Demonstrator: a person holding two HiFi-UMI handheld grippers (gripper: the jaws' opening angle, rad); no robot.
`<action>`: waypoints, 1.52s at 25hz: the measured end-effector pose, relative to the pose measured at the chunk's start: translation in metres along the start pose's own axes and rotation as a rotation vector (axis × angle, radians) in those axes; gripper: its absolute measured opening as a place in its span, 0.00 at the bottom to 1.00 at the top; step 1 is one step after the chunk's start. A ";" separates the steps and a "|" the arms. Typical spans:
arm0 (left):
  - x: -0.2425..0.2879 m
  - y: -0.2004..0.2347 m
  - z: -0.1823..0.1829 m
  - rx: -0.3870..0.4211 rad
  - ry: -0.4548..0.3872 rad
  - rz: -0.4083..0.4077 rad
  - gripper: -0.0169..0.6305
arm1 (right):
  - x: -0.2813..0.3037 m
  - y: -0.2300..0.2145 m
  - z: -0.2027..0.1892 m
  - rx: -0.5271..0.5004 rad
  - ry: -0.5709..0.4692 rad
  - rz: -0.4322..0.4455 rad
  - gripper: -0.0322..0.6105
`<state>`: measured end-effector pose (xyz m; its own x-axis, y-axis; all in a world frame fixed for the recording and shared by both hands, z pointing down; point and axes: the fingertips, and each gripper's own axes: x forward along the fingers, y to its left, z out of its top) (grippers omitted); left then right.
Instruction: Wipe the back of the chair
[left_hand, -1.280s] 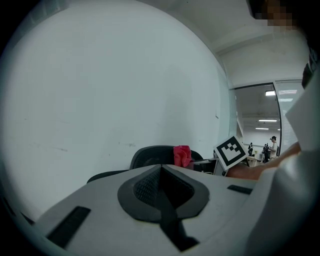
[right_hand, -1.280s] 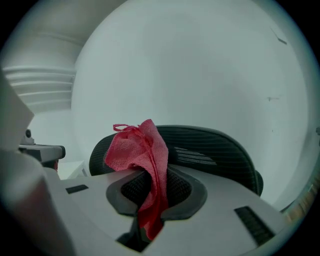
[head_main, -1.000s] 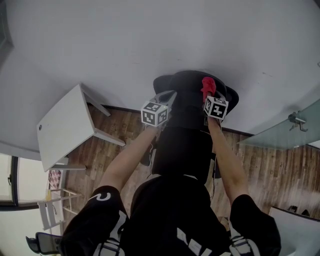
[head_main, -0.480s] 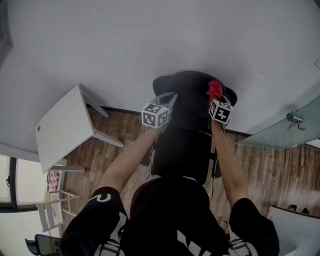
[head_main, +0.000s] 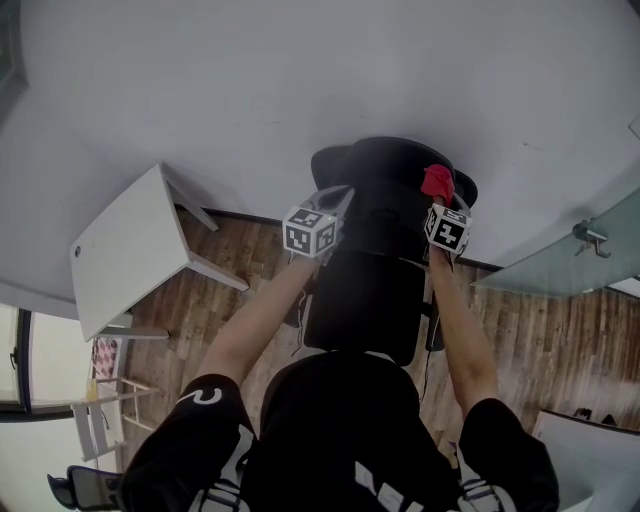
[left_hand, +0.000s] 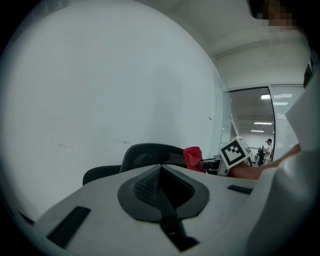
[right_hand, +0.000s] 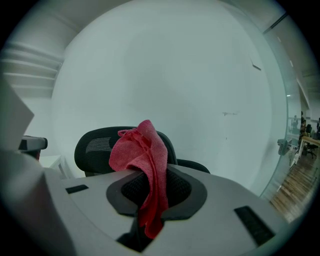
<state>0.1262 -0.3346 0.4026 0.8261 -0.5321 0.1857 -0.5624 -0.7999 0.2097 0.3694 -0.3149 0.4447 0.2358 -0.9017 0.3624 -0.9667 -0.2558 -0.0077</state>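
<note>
Head view: a black office chair (head_main: 385, 190) stands by the wall with its back towards the person. The left gripper (head_main: 328, 208) is at the left edge of the chair's back. The right gripper (head_main: 441, 205) is at the back's upper right edge and carries a red cloth (head_main: 437, 181).

Left gripper view: its jaws are pressed together with nothing between them, and the chair's mesh back lies beyond.

Right gripper view: its jaws pinch the cloth, which bunches up in front of the chair's back.

ahead: wall (head_main: 300, 80) near behind chair (head_main: 365, 300) | left: white table (head_main: 125, 250) (well apart) | right: glass panel (head_main: 560, 265)
</note>
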 end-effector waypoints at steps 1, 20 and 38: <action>-0.003 0.003 -0.001 -0.004 0.000 0.005 0.06 | -0.001 0.004 -0.001 0.003 0.000 0.008 0.17; -0.099 0.128 -0.037 -0.064 0.041 0.070 0.06 | 0.024 0.239 -0.046 -0.022 0.080 0.306 0.17; -0.087 0.244 -0.064 0.011 0.108 -0.084 0.06 | 0.112 0.334 -0.105 0.066 0.104 0.213 0.17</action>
<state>-0.0851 -0.4655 0.4985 0.8608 -0.4309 0.2708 -0.4908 -0.8436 0.2179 0.0629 -0.4648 0.5808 0.0120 -0.8978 0.4403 -0.9841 -0.0885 -0.1538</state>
